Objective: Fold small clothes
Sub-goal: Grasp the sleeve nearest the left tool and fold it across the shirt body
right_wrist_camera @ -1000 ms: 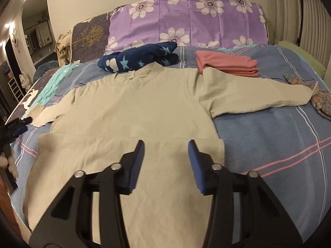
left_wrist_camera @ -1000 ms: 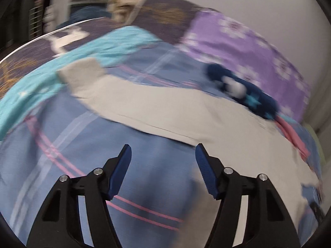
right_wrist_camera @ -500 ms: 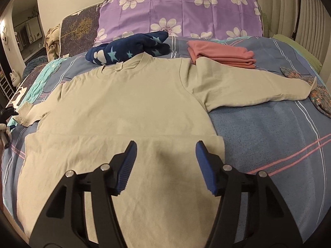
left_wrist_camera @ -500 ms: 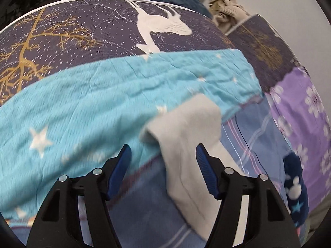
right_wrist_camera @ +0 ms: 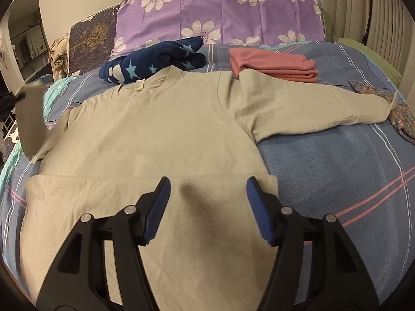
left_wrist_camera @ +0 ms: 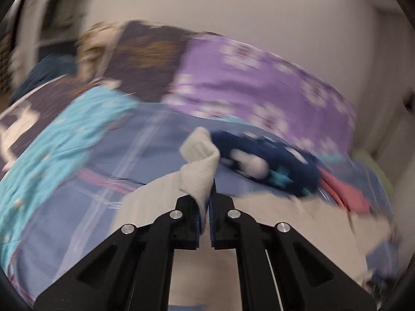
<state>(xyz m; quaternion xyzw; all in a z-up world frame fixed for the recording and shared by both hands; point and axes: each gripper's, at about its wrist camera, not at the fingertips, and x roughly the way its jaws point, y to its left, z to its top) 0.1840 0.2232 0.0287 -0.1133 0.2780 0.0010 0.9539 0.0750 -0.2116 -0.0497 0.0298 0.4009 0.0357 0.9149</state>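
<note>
Left view blurs our bedding
Our left gripper (left_wrist_camera: 206,207) has just clenched on the beige shirt (right_wrist_camera: 160,134) sleeve (left_wrist_camera: 199,171); the right gripper (right_wrist_camera: 208,207) gapes, empty, above the hem

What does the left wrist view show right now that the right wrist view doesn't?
Only left wrist: the left gripper, its jaws just closed on the beige long-sleeved shirt's sleeve end.

Only right wrist: the open right gripper above the shirt's folded-up hem, and the other sleeve lying flat.

Both: the shirt, the navy star-patterned garment, the folded pink garment, the purple flowered pillow.
</note>
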